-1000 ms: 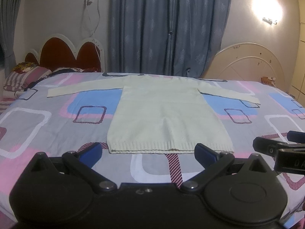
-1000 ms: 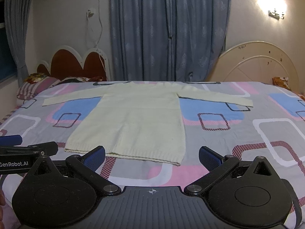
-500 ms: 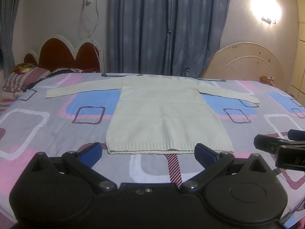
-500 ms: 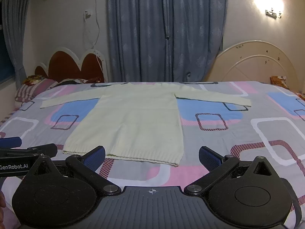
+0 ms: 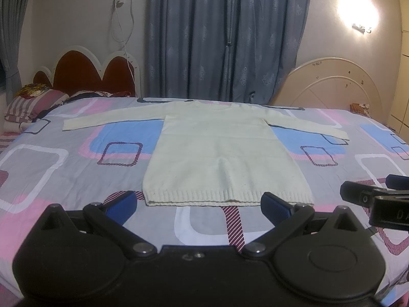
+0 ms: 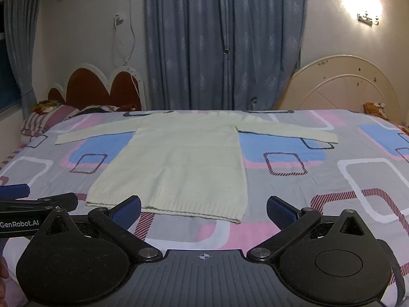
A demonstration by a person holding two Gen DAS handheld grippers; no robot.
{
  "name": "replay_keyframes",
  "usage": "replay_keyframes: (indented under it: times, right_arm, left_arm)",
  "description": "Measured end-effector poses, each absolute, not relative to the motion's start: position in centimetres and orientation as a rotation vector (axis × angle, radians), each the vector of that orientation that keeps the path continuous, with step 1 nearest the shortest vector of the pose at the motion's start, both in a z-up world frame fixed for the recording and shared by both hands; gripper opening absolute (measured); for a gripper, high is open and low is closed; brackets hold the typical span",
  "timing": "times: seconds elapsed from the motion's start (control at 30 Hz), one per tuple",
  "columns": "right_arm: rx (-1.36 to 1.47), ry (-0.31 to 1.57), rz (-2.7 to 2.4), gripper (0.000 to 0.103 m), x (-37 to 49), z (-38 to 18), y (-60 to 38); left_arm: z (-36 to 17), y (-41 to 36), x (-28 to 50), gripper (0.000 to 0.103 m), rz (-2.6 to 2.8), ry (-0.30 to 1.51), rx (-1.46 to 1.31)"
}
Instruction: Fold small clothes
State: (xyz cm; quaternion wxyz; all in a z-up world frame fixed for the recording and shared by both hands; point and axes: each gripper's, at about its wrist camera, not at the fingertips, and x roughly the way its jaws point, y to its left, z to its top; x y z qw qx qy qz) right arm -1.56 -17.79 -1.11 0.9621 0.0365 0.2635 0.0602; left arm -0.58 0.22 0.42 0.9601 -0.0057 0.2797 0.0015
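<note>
A cream knitted long-sleeved sweater (image 5: 219, 153) lies flat on the bed, both sleeves spread out sideways, ribbed hem toward me; it also shows in the right wrist view (image 6: 179, 163). My left gripper (image 5: 198, 206) is open and empty, hovering just short of the hem. My right gripper (image 6: 203, 208) is open and empty, near the hem's right corner. Each gripper shows at the edge of the other's view: the right one (image 5: 368, 197) and the left one (image 6: 38, 202).
The bed has a grey sheet (image 5: 64, 174) with pink, blue and white squares. A red and white headboard (image 5: 97, 74) and striped pillows (image 5: 33, 102) are at the left. A cream footboard (image 5: 332, 84) is at the right. Blue curtains (image 5: 225, 35) hang behind.
Both grippers have drifted slightly; the view shifted a little to the right. The sweater has not moved and both grippers stay open.
</note>
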Motion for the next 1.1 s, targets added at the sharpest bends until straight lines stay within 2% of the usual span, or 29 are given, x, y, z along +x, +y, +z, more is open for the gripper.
replay_keyframes:
  times: [0.73,1.1]
  right_arm:
    - [0.083,0.538,0.117,0.103,-1.6,-1.0,-18.2]
    - [0.112,0.54,0.03,0.103,0.1,-1.5,-21.7]
  left_arm:
    - [0.3,0.1,-0.5,0.103,-0.004,0.571,-0.004]
    - [-1.1,-0.1,4.3,0.103,-0.093,0.618,-0.186]
